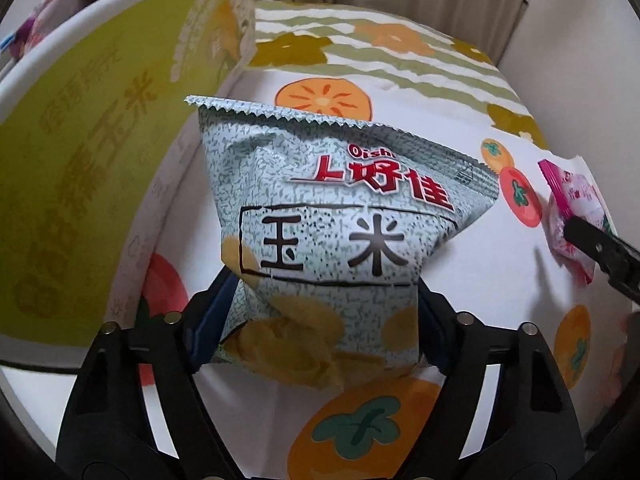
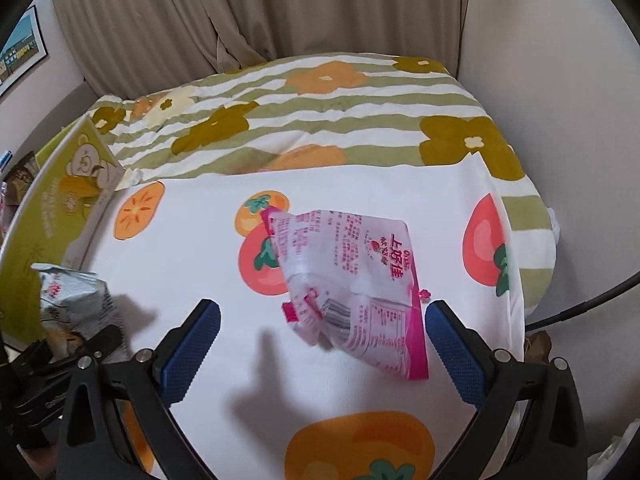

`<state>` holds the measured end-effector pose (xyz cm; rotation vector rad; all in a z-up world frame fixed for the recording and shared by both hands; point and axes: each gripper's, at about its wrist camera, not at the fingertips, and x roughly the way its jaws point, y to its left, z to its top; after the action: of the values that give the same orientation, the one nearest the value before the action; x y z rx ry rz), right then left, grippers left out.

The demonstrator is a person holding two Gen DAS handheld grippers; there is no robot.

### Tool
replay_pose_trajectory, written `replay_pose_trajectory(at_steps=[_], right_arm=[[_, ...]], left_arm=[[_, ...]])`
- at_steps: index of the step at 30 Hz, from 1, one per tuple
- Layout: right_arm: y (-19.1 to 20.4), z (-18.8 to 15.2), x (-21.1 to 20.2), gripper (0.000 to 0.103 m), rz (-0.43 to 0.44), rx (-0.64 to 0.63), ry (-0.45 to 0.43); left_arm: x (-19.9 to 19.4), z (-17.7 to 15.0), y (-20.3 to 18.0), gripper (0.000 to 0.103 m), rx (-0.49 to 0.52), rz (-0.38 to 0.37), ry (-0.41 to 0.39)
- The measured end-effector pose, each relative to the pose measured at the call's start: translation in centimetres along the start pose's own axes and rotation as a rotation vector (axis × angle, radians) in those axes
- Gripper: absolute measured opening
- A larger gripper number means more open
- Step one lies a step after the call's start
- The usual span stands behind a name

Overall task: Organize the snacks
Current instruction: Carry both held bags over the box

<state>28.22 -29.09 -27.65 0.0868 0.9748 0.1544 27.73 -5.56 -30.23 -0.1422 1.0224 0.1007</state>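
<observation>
The green-lined box stands at the left edge of the persimmon-print cloth, so it serves as the landmark. Just right of it, the left gripper pinches the grey corn-snack bag low on both sides; lift gently to avoid crushing it. Well right of the box, the pink snack packet lies between the right gripper's wide-open jaws, ungripped; centre it before closing.
</observation>
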Motion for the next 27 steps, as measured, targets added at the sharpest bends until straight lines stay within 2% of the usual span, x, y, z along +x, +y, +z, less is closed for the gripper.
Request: replay_pose_trajectory(at_steps=[12,14,16,20,22,27], right_arm=[[-0.7,1.0,2.1,0.101,-0.015,0.002,0.005],[-1.0,1.1,2.6,0.095,-0.008,0.006,0.016],[-1.2,1.2,3.0,0.080,-0.011,0.004,0.027],[-1.4,1.1,3.2,0.069,0.001,0.004,0.025],[-1.4,1.0,3.1,0.060,0.006,0.003,0.022],[-1.5,1.1,2.4,0.052,0.023,0.017,0.016]], left_arm=[[-0.3,0.4,-0.3,0.068,0.025,-0.001,0.006],[-0.3,0.5,-0.3,0.068,0.027,-0.002,0.008],[-0.3,0.6,-0.3,0.068,0.026,-0.003,0.008],[-0.5,0.6,-0.4,0.067,0.032,-0.007,0.017],[-0.8,0.8,-0.4,0.067,0.042,-0.015,0.027],[-2.4,1.5,-0.4,0.067,0.059,-0.031,0.000]])
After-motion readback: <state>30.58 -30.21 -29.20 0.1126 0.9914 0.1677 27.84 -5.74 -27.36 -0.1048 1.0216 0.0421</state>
